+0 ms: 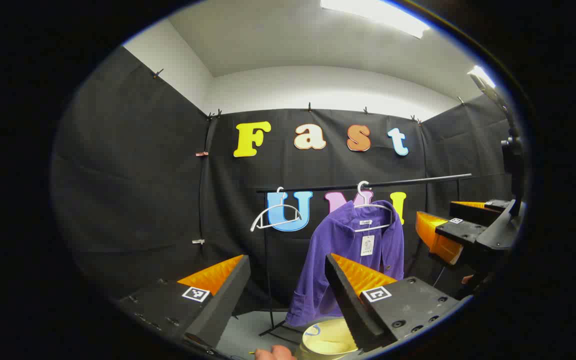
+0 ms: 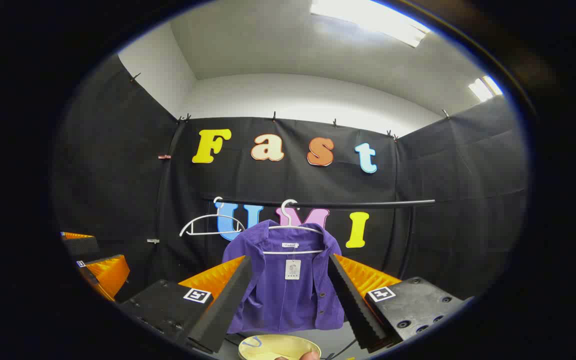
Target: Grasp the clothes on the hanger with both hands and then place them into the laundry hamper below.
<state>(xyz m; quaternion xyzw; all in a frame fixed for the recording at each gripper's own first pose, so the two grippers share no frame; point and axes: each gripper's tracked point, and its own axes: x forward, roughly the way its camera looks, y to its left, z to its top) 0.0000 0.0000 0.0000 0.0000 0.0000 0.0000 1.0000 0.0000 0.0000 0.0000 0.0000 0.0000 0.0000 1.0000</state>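
Note:
A purple corduroy shirt [image 1: 348,250] [image 2: 288,285] with a white tag hangs on a white hanger [image 1: 370,207] [image 2: 293,230] from a black rail [image 1: 368,184] [image 2: 328,204]. A pale yellow hamper [image 1: 325,340] [image 2: 273,347] stands on the floor below it. My left gripper [image 1: 283,300] is open, short of the shirt and a little to its left. My right gripper [image 2: 288,300] is open and faces the shirt squarely, apart from it. The right gripper [image 1: 460,222] also appears at the right of the left gripper view, and the left gripper [image 2: 93,262] at the left of the right gripper view.
A second white hanger [image 1: 275,217] [image 2: 208,225], bare, hangs on the rail left of the shirt. The rack's black upright [image 1: 268,270] and foot stand beside the hamper. A fingertip [image 1: 273,354] shows at the bottom edge. Black cloth walls enclose the booth.

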